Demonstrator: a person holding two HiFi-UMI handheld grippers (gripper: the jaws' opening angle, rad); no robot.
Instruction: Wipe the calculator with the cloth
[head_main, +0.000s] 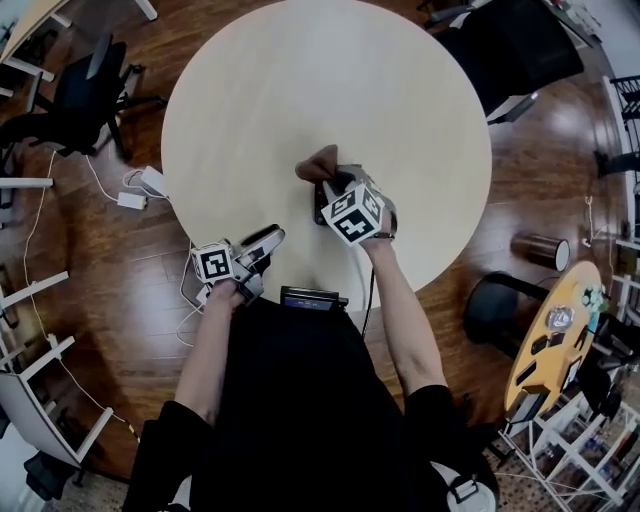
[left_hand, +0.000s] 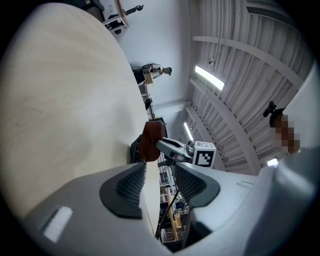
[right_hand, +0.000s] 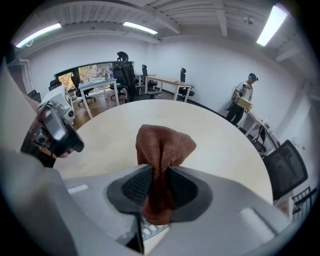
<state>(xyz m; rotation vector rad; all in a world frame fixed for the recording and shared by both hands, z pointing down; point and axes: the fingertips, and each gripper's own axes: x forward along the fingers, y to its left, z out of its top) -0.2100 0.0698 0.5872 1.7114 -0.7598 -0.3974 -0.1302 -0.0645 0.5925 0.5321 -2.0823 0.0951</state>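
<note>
Your right gripper (right_hand: 160, 189) is clamped on the bunched cloth (right_hand: 164, 145), right over the calculator (right_hand: 149, 229) near your edge of the table (head_main: 250, 90). Left gripper (head_main: 262, 243) is wide, empty, at the rim. Risk: nothing pins the calculator, so a stroke may shove it. Jaw tips could scrape keys.

Only a few keys of the calculator (right_hand: 149, 230) peek out under the cloth (right_hand: 164, 147) and the right gripper (right_hand: 160, 189); the rest is covered. A small dark thing (head_main: 313, 298) at the near edge of the table (head_main: 250, 100) (maybe a phone) is half hidden by the person's black top (head_main: 290, 400).
</note>
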